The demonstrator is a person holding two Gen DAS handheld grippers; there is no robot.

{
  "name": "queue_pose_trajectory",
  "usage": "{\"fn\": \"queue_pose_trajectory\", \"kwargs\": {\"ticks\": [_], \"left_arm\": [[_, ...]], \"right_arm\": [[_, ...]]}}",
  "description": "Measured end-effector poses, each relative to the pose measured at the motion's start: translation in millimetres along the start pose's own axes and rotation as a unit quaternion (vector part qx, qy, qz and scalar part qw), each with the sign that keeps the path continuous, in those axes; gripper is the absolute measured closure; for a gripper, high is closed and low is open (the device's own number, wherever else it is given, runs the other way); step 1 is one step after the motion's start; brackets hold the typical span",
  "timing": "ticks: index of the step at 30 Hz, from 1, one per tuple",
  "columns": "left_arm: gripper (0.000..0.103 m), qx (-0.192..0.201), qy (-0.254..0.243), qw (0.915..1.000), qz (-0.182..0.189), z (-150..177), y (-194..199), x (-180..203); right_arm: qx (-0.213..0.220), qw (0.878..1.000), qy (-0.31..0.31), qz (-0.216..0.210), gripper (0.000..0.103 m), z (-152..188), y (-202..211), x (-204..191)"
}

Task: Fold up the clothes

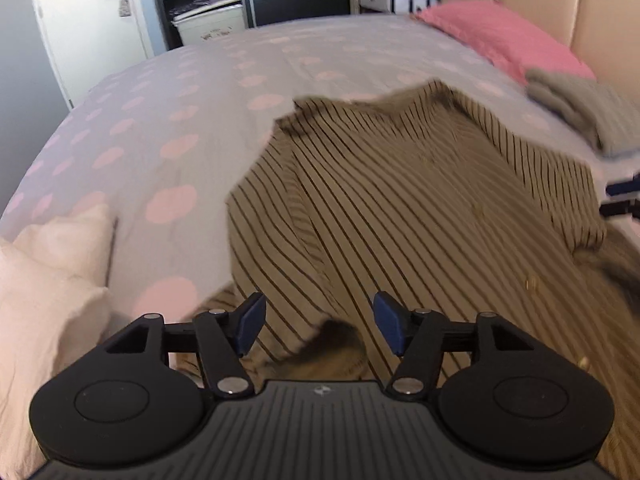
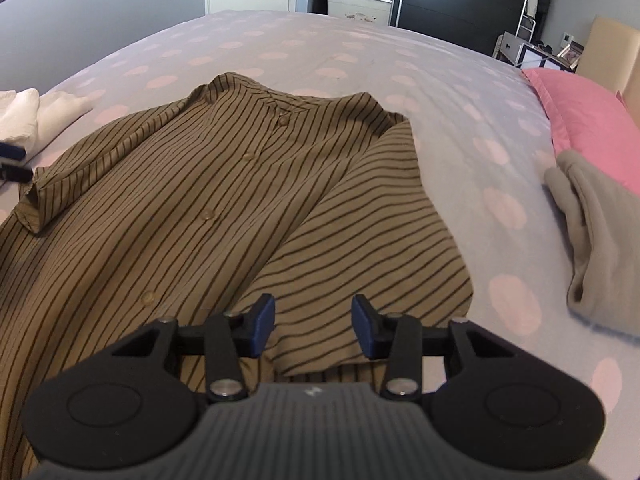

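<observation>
White cloth (image 2: 24,120) far left on the polka-dot bed (image 2: 280,40). Brown striped button shirt (image 2: 224,184) lies mid-bed, front up (collar at far end, hem toward cameras), long axis near-to-far, right sleeve folded inward. Left gripper (image 1: 320,328) and right gripper (image 2: 314,326): fingers released, nothing gripped. Grey folded garment (image 2: 600,240), pink pillow (image 2: 580,120) right.

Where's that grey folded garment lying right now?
The grey garment lies on the bed's right side, beside the pink pillow, right of the striped shirt.
</observation>
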State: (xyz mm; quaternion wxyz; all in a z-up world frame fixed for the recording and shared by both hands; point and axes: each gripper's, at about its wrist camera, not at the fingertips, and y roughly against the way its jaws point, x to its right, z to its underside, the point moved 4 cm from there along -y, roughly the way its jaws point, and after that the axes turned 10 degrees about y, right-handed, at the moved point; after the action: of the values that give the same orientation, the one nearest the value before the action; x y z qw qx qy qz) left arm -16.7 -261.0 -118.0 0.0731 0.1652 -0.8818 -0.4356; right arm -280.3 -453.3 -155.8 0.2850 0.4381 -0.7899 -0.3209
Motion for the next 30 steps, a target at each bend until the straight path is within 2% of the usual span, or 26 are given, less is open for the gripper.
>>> {"fn": "queue_pose_trajectory", "kwargs": {"ticks": [3, 5, 7, 9, 10, 11, 14, 16, 20, 23, 27, 30], "left_arm": [[0.048, -0.021, -0.022, 0.9994, -0.016, 11, -16, 7], [0.057, -0.034, -0.028, 0.9987, -0.025, 13, -24, 6], [0.081, -0.042, -0.023, 0.9982, -0.036, 10, -31, 2], [0.090, -0.052, -0.003, 0.9981, -0.034, 6, -35, -4], [0.097, -0.055, 0.004, 0.9979, -0.034, 3, -36, -6], [0.099, -0.053, 0.007, 0.9980, -0.035, 1, -35, -9], [0.102, -0.042, 0.017, 0.9984, -0.034, -4, -31, -17], [0.103, -0.034, 0.029, 0.9984, -0.034, -9, -28, -23], [0.103, -0.017, 0.054, 0.9977, -0.038, -25, -23, -41], [0.103, 0.004, 0.077, 0.9961, -0.043, -42, -13, -60], [0.103, 0.029, 0.121, 0.9907, -0.055, -71, -4, -96], [0.103, 0.039, 0.144, 0.9864, -0.069, -90, -6, -122]], "right_arm": [[-0.001, 1.000, 0.003, -0.007, 0.058, 6, -4, -10], [-0.004, 1.000, 0.015, -0.010, 0.058, 6, -8, -17], [-0.006, 0.999, 0.025, -0.020, 0.058, 3, -14, -26], [-0.026, 0.999, 0.044, -0.019, 0.059, 1, -24, -35], [-0.041, 0.998, 0.055, -0.010, 0.068, 2, -31, -39], [-0.049, 0.997, 0.060, -0.005, 0.073, 4, -35, -39], [-0.051, 0.998, 0.041, -0.005, 0.074, 7, -36, -27], [-0.043, 0.999, 0.005, 0.001, 0.069, 8, -31, -7], [-0.034, 0.994, -0.096, 0.031, 0.068, 10, -23, 53], [-0.034, 0.982, -0.183, 0.044, 0.067, 19, -21, 99], [-0.045, 0.957, -0.284, 0.038, 0.067, 40, -32, 139], [-0.044, 0.944, -0.325, 0.030, 0.067, 49, -44, 157]]}}
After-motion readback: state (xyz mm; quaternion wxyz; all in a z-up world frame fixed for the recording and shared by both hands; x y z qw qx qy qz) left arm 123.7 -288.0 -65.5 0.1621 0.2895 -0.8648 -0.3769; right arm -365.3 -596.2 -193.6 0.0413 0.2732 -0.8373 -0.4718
